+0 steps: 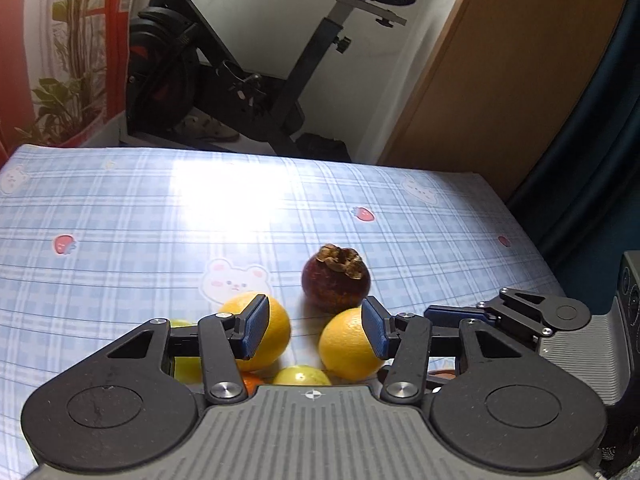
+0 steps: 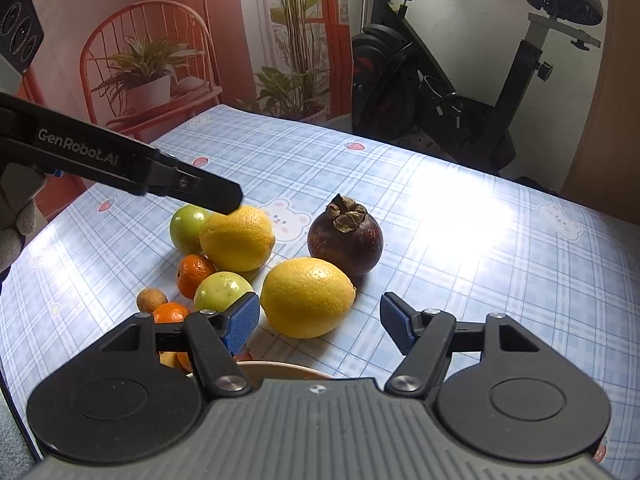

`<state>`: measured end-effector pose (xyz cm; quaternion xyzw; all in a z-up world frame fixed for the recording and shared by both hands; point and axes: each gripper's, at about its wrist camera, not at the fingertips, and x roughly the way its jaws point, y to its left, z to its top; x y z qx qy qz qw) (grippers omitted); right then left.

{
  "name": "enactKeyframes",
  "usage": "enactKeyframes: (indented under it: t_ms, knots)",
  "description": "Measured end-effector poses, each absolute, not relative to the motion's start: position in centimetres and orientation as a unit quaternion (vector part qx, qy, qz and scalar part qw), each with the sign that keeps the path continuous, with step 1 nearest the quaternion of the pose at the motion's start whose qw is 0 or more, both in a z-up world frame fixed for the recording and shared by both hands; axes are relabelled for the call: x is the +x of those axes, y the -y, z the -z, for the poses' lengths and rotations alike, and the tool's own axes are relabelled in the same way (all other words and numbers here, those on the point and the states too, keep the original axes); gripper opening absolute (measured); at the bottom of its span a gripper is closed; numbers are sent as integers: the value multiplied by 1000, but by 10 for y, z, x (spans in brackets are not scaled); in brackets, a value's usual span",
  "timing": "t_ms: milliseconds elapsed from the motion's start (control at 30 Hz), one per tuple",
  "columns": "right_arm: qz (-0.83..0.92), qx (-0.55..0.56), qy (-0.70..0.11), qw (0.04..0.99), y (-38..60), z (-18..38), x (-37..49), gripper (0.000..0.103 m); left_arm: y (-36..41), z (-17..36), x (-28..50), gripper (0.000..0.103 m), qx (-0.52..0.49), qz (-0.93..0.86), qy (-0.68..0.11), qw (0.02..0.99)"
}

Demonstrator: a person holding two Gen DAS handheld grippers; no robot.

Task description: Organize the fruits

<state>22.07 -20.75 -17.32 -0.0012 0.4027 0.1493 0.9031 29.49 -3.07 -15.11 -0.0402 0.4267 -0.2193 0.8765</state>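
Observation:
Fruit lies in a cluster on the blue checked tablecloth (image 2: 460, 280): two lemons (image 2: 236, 238) (image 2: 306, 298), a dark mangosteen (image 2: 345, 236), two green fruits (image 2: 188, 228) (image 2: 222, 290), small oranges (image 2: 194, 274) and a little brown fruit (image 2: 151, 300). My right gripper (image 2: 319, 324) is open, with the near lemon just ahead of its blue pads and untouched. My left gripper (image 1: 315, 330) is open above the cluster, a lemon (image 1: 272, 328) (image 1: 344, 344) behind each finger and the mangosteen (image 1: 336, 280) beyond. In the right wrist view its dark fingertip (image 2: 224, 196) hovers over the far lemon.
A pale bowl rim (image 2: 280, 370) shows under the right gripper's body. An exercise bike (image 2: 460, 100) stands past the table's far edge, beside a wooden door (image 1: 500, 80). A gloved hand (image 2: 16, 208) holds the left gripper. The cloth's right half is bare.

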Motion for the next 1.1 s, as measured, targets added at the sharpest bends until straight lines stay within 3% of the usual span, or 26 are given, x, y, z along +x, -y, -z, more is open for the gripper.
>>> enactKeyframes:
  t_ms: [600,1100]
  knots:
    - [-201,8,-447,872,208,197,247,66,58,185,315,52,-48,268,-480,834]
    - [-199,9,-445,873,204,199,249,64,58,192,318,48,-59,284,-481,827]
